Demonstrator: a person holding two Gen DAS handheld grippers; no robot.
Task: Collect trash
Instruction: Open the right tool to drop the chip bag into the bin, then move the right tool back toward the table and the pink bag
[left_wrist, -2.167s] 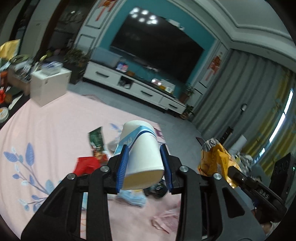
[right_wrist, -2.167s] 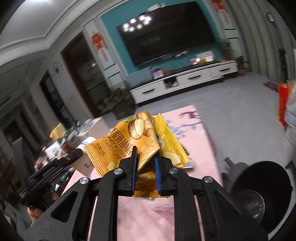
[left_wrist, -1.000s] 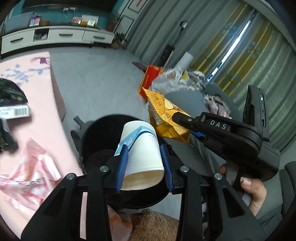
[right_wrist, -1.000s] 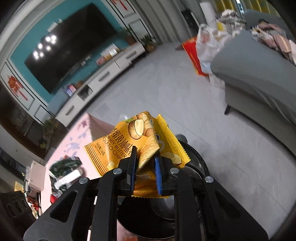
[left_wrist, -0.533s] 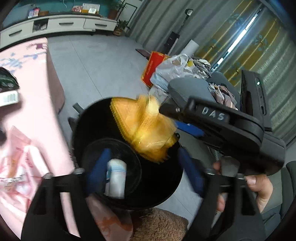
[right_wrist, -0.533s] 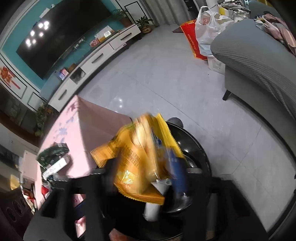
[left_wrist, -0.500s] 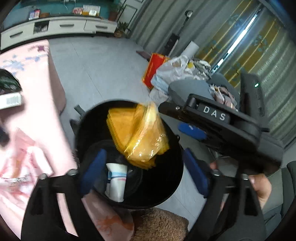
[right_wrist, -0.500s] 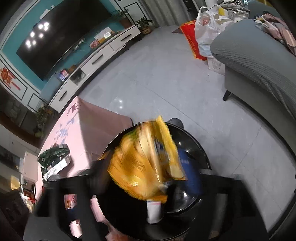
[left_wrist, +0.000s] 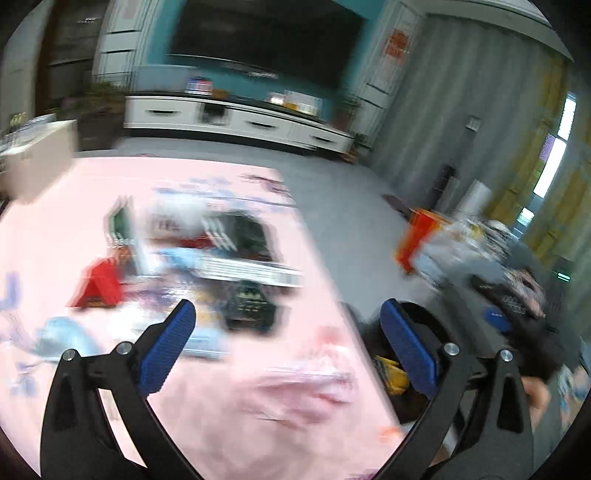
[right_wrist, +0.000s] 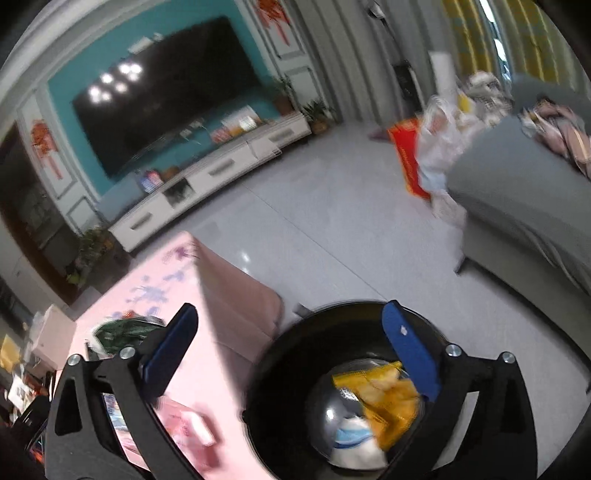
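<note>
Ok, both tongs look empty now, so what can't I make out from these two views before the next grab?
- Left wrist view: the litter on the pink table is smeared by motion blur; the red wrapper and dark packet cannot be identified.
- Left wrist view: the black bin is mostly hidden behind the left tongs.
- Right wrist view: the white cup lies partly under the yellow chip bag, with the right tongs in front.
</note>
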